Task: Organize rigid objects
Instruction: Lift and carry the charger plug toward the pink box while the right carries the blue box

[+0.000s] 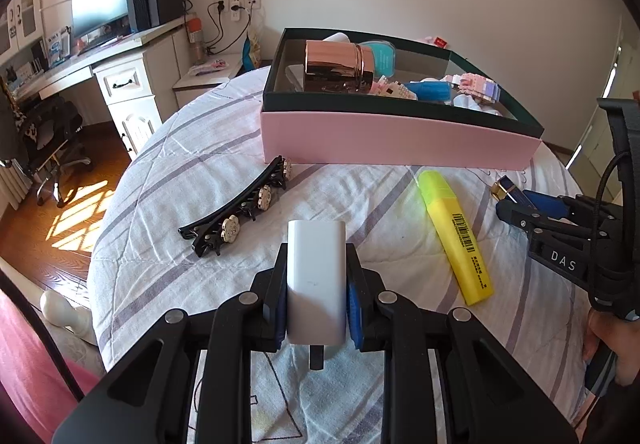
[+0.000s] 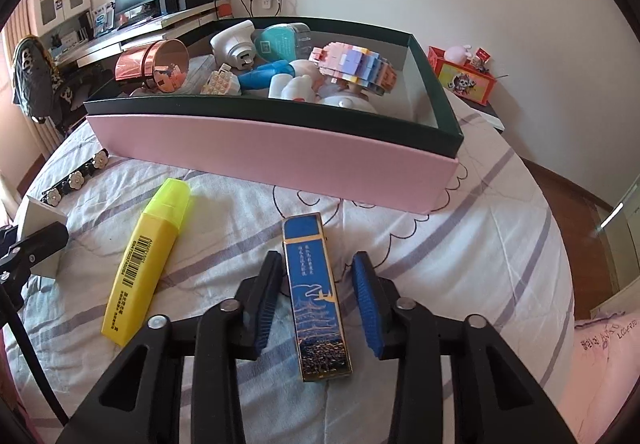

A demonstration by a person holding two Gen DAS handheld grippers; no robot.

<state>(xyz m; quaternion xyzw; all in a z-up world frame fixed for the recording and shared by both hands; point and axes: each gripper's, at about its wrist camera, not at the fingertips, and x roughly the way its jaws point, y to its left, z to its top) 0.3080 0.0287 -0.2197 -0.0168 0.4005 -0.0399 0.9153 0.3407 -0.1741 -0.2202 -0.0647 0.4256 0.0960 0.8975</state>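
Note:
My left gripper (image 1: 316, 276) is shut on a white plug adapter (image 1: 317, 280), held just above the bedspread. My right gripper (image 2: 318, 280) is open, its pads on either side of a blue and gold flat case (image 2: 316, 296) that lies on the bed; the left pad is near it, the right pad apart. A yellow highlighter (image 2: 146, 260) lies left of the case, and it also shows in the left wrist view (image 1: 456, 240). A black hair clip with flowers (image 1: 240, 212) lies left of it. The pink box with dark rim (image 2: 272, 156) holds several items.
In the box are a copper cup (image 2: 154, 64), a white round device (image 2: 236, 44), a teal case (image 2: 276, 42), a brick-built figure (image 2: 356, 68) and a blue tube (image 2: 264, 76). A desk with monitor (image 1: 100, 8) stands at the left. A red box (image 2: 464, 76) sits at the right.

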